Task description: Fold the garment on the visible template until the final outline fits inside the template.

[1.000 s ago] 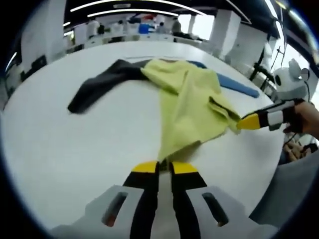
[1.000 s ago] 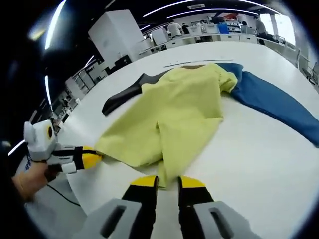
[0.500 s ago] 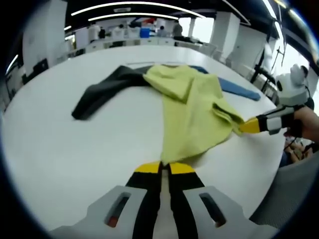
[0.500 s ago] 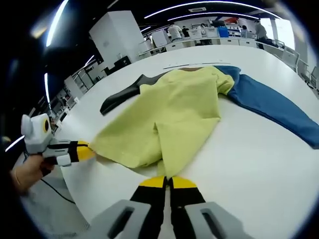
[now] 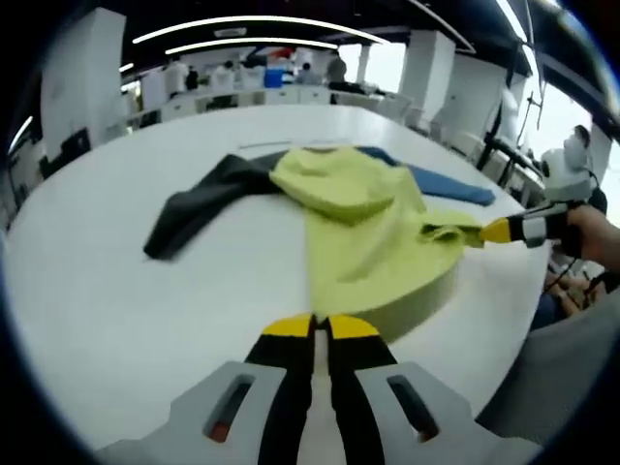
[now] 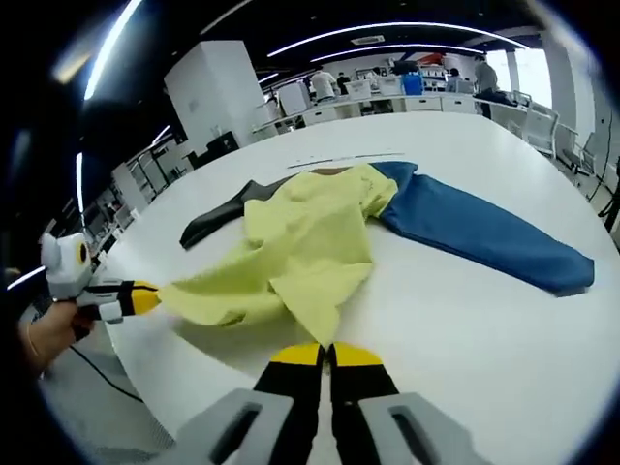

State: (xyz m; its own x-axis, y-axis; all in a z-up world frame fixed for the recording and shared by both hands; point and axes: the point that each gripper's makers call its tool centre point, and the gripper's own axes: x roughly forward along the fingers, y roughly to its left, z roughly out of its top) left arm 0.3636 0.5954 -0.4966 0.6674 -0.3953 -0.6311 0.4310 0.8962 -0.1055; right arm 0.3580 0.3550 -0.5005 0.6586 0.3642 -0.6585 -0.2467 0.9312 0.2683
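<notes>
Both grippers clamped on the near hem of the yellow-green garment, one corner each: left gripper and right gripper, jaws pressed together on cloth. Hem raised off the white table. Body of the garment running straight away from both, collar end far, dark sleeve and blue sleeve splayed either side. Neither nearer. Looks like a forward fold coming.
</notes>
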